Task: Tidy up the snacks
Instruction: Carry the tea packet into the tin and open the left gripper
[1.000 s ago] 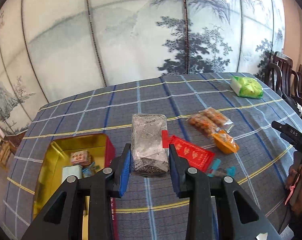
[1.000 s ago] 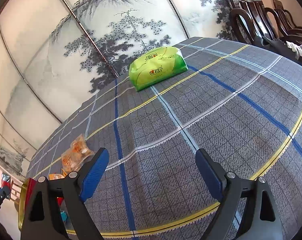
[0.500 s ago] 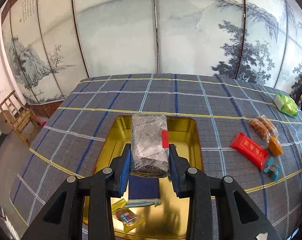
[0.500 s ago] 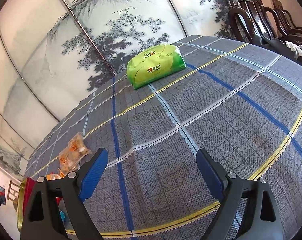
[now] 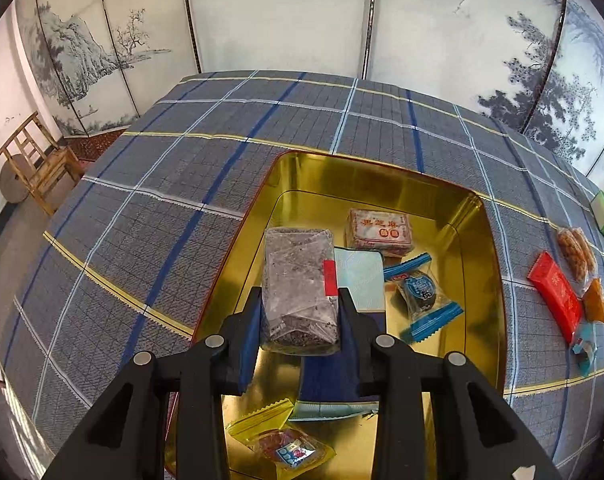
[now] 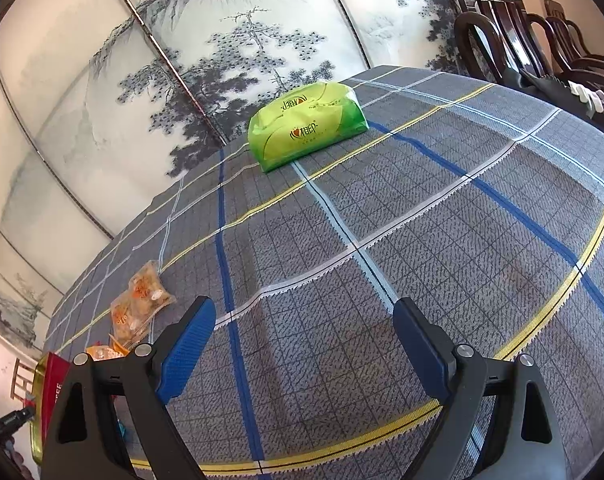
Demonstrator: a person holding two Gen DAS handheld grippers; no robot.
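My left gripper (image 5: 300, 316) is shut on a clear packet of dark grainy snack (image 5: 298, 284) with a red tag, held above the gold tin (image 5: 482, 264). Inside the tin lie a small printed box (image 5: 380, 232), a pale blue packet (image 5: 360, 278), a blue-wrapped candy (image 5: 420, 292) and a yellow-edged sweet (image 5: 286, 446). On the cloth to the right of the tin lie a red packet (image 5: 556, 296) and clear bags of orange snacks (image 5: 576, 250). My right gripper (image 6: 302, 340) stands open over bare cloth, nothing between its fingers. The orange snack bags (image 6: 140, 308) lie to its left.
A green tissue pack (image 6: 308, 124) lies near the table's far edge. Dark wooden chairs (image 6: 514, 28) stand at the right, a small wooden chair (image 5: 38, 160) off the table's left side. Painted folding screens back the table. Plaid cloth (image 6: 422, 220) covers it.
My left gripper carried the packet leftward from above the loose snacks to over the gold tin, and lower toward it. The right gripper stayed put.
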